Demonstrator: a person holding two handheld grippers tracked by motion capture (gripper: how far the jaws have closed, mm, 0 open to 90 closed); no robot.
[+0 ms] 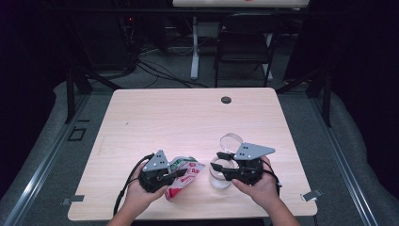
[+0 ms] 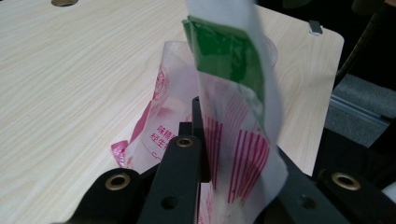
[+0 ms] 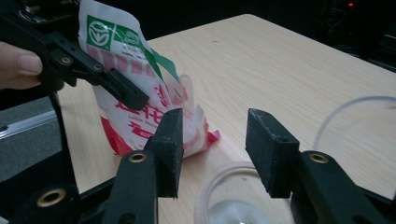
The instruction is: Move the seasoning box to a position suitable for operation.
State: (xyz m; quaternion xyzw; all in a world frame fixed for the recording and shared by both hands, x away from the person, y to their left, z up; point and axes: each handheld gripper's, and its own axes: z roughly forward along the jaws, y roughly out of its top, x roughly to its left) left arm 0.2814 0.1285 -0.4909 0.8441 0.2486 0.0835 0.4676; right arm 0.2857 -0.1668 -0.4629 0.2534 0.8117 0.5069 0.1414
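Observation:
A plastic pouch [image 1: 187, 179], white with red print and a green corner, stands tilted on the near part of the wooden table [image 1: 188, 113]. My left gripper [image 1: 181, 173] is shut on it; in the left gripper view the pouch [image 2: 233, 116] rises between the jaws. My right gripper [image 1: 218, 160] stands open with nothing between its jaws, over a clear plastic cup [image 1: 220, 179]. In the right gripper view the open gripper [image 3: 212, 140] hovers above the cup's rim [image 3: 219, 179]. The pouch [image 3: 135, 112] sits just beyond, with one left fingertip [image 3: 126, 95] pressed on it.
A clear round lid [image 1: 231, 140] lies on the table just behind the right gripper. A dark grommet [image 1: 226, 100] sits near the far edge. Beyond the table stand a black chair [image 1: 244, 42] and floor cables.

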